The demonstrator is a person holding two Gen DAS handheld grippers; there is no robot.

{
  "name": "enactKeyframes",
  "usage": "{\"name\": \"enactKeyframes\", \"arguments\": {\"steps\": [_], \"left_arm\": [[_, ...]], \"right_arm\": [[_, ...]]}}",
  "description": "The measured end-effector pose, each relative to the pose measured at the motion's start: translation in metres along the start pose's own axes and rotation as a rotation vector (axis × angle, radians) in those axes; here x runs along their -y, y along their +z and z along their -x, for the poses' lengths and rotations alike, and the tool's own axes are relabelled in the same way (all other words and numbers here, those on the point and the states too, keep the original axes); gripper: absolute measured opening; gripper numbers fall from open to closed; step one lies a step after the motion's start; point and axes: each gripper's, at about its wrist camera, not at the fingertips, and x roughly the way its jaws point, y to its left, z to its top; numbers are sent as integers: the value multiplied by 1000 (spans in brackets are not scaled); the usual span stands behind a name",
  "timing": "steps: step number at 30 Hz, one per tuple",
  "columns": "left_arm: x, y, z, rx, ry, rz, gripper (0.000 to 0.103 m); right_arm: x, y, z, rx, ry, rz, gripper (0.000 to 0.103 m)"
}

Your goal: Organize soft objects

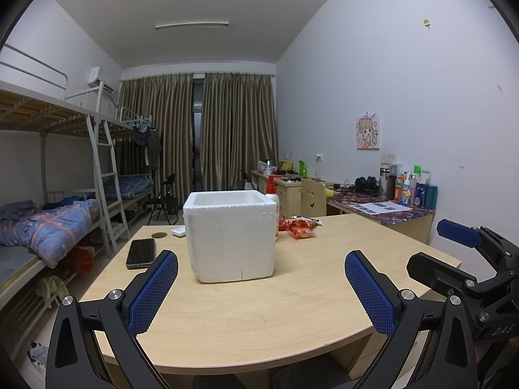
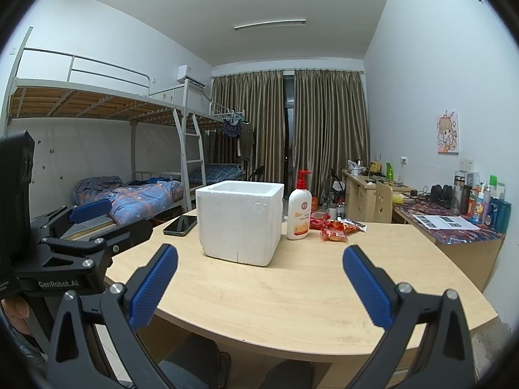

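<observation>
A white foam box (image 1: 231,235) (image 2: 240,222) stands open-topped on the wooden table (image 1: 275,308) (image 2: 292,295). Red snack packets (image 1: 302,227) (image 2: 334,228) lie behind it to the right. My left gripper (image 1: 261,291) hovers over the table's near edge, open and empty, facing the box. My right gripper (image 2: 259,287) is likewise open and empty, a little nearer the right side. Each gripper shows at the edge of the other's view: the right gripper (image 1: 454,259) and the left gripper (image 2: 84,227).
A white lotion pump bottle (image 2: 300,209) (image 1: 271,194) stands right of the box. A dark phone (image 1: 141,253) (image 2: 180,225) lies left of it. Bunk beds (image 2: 129,149) line the left wall and a cluttered desk (image 2: 454,223) the right. A person's legs (image 2: 201,363) are under the table.
</observation>
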Motion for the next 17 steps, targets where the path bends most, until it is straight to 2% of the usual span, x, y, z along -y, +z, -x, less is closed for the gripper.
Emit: {"name": "enactKeyframes", "arguments": {"steps": [17], "left_arm": [[-1,-1,1,3,-1,-9,103]], "right_arm": [[4,-3,-1,-3,3,-3,103]]}}
